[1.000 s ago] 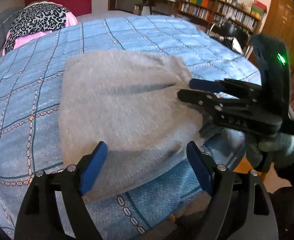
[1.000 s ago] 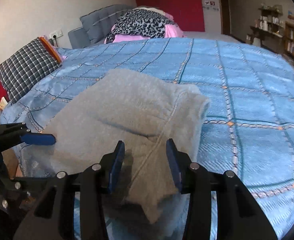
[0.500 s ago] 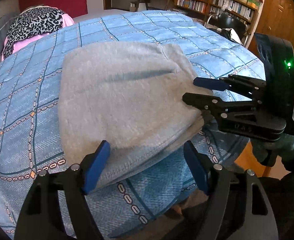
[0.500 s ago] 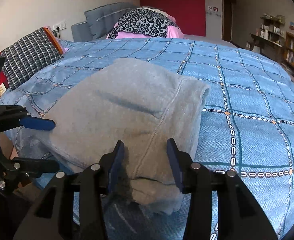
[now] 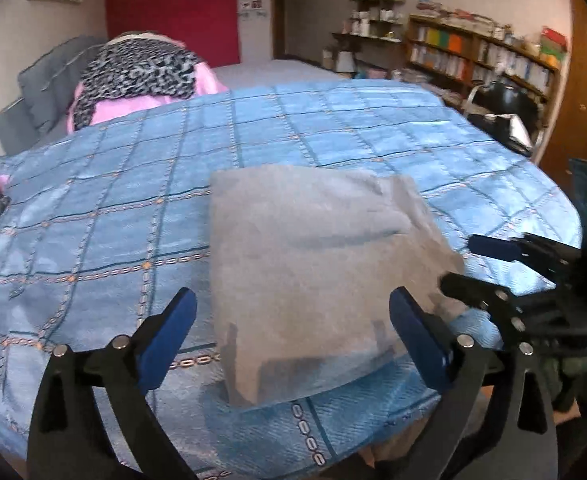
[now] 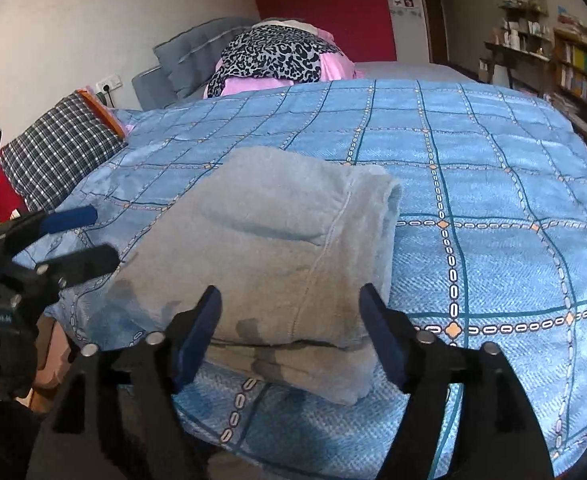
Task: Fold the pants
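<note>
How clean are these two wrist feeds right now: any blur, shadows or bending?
Left wrist view: motion-smeared, the grey pants look soft-edged, and the blue bedspread bulges with fisheye bending. Right wrist view: sharper; finger shadows fall on the pants' near edge, and the left hand-held gripper is blurred.

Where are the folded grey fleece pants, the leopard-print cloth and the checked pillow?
folded grey fleece pants (image 5: pixel 317 264), left wrist view, middle of the top layer.
leopard-print cloth (image 6: pixel 273 56), right wrist view, middle of the spotted fabric.
checked pillow (image 6: pixel 57 144), right wrist view, centre of the plaid face.
</note>
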{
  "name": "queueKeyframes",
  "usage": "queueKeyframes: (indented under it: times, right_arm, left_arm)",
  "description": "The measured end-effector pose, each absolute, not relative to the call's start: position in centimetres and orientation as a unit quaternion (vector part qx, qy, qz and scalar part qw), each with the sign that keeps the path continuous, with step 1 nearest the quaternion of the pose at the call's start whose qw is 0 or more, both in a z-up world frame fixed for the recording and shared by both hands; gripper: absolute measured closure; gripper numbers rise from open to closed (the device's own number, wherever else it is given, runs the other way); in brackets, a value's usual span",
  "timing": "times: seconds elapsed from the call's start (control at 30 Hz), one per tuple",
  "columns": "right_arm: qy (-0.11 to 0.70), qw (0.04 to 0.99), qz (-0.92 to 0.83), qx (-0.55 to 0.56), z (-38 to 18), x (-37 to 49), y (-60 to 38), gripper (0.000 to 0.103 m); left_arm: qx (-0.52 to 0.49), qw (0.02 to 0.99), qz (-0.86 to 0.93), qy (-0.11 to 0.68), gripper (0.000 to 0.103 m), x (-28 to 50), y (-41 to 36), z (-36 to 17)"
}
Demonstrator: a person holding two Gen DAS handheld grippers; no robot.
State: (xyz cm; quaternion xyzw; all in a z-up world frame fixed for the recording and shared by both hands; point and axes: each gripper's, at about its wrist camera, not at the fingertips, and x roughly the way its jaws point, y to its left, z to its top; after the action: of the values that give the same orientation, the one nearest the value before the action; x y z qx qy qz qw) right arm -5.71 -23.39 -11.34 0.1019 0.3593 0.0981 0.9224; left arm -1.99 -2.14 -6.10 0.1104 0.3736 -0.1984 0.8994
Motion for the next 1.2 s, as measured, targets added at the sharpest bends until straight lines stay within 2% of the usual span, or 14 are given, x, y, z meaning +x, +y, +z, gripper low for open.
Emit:
queueKeyframes:
  times: [0.27,0.43,0.97,1.2]
  right_arm:
    - [0.348,0.93,0.087,0.086,-9.9,-6.4,-22.6,0.019]
    - [0.339,0.933,0.078,0.089,-9.0,-6.6,-22.8,0.016]
    - [0.334,0.937,0.065,0.084,-8.2,-7.0,-22.7,0.015]
    - [0.35,0.93,0.056,0.097,-9.2,-6.8,-23.3,0.015]
  left_arm:
    - [0.082,0.919,-0.134,0.362,0.003,-1.0,-0.9,-4.4]
    - [0.114,0.926,-0.11,0.343,0.003,-1.2,-1.4,-3.8]
    - [0.142,0.922,-0.113,0.342,0.003,-2.0,-2.3,-3.8]
    - [0.139,0.908,-0.129,0.372,0.003,-1.5,-2.2,-5.4]
